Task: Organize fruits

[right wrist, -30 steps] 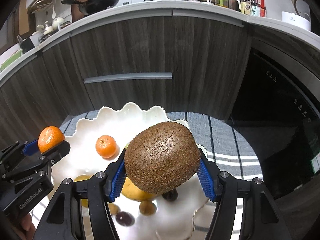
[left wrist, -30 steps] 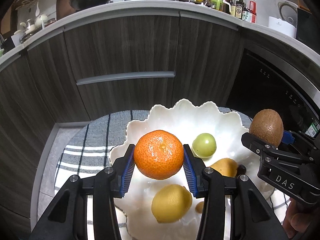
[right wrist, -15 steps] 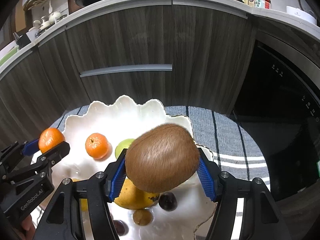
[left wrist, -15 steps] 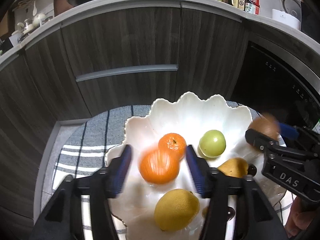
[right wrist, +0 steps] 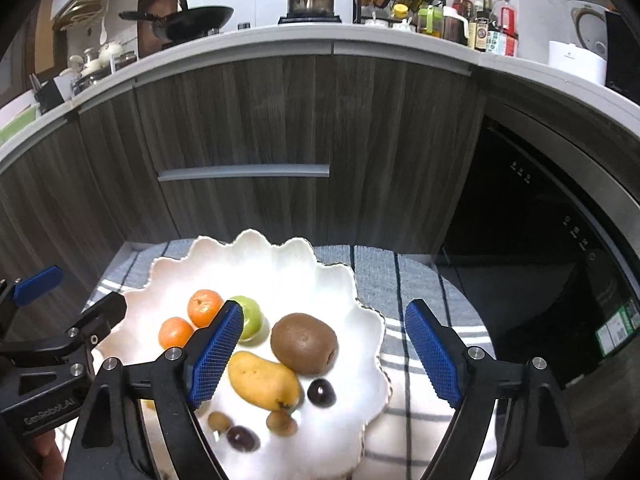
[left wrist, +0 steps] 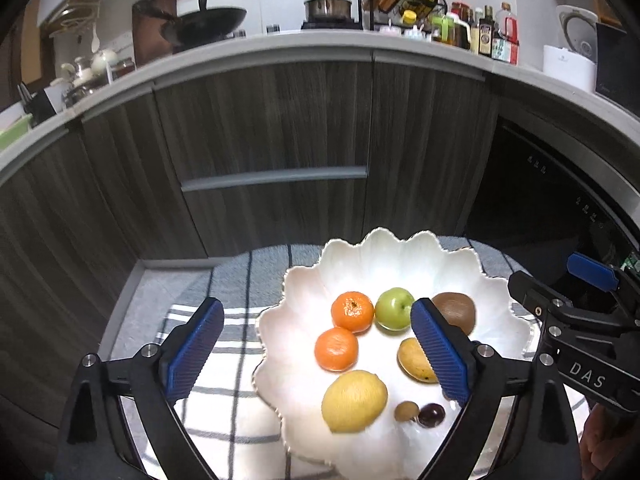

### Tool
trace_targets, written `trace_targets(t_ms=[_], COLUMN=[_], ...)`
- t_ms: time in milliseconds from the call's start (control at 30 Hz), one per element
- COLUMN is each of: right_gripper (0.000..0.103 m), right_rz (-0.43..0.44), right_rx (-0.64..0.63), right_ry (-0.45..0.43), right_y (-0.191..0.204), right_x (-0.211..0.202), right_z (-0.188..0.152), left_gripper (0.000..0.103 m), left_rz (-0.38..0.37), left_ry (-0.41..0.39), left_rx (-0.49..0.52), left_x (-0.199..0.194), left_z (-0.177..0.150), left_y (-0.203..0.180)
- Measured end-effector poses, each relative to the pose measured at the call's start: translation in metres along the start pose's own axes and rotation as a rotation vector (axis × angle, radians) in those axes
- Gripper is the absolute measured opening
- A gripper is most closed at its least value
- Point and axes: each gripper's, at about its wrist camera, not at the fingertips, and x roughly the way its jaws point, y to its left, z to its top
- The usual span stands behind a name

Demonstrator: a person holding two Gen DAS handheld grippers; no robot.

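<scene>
1. Left gripper (left wrist: pixel 316 354) opening, nothing between the pads; its tangerine (left wrist: pixel 336 349) released since a second ago, now lying in the white scalloped bowl (left wrist: pixel 400 248).
2. Right gripper (right wrist: pixel 324 354) likewise opening, empty; kiwi (right wrist: pixel 304 343) dropped into the bowl beside the mango (right wrist: pixel 264 380).
3. Both fruits delivered; both grippers free for more.

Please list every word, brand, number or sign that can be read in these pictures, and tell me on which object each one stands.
"DAS": white letters on the black body of the right gripper, seen from the left wrist view.
"GenRobot.AI": faint letters on the black body of the left gripper, seen from the right wrist view.
Labels on the bottles on the counter: too small to read.
Green sticker on the dark appliance: blurred, not readable.
</scene>
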Motion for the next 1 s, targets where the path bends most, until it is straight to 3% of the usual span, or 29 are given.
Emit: trace_targets(t_ms=[467, 1000], right_gripper=[0.084, 0.084], right_rz=[0.015, 0.021], right_rx=[-0.002, -0.014], right_ry=[-0.071, -0.145], right_y=[0.011, 0.022], right_x=[-0.109, -0.202], right_z=[-0.005, -0.031], left_gripper=[0.098, 0.098], left_rz=[0.038, 0.092], left_ry=[-0.054, -0.085], left_rx=[-0.04, -0.083], left_x=[-0.112, -0.196], left_z=[-0.009, -0.046], left_y=[0.011, 0.017])
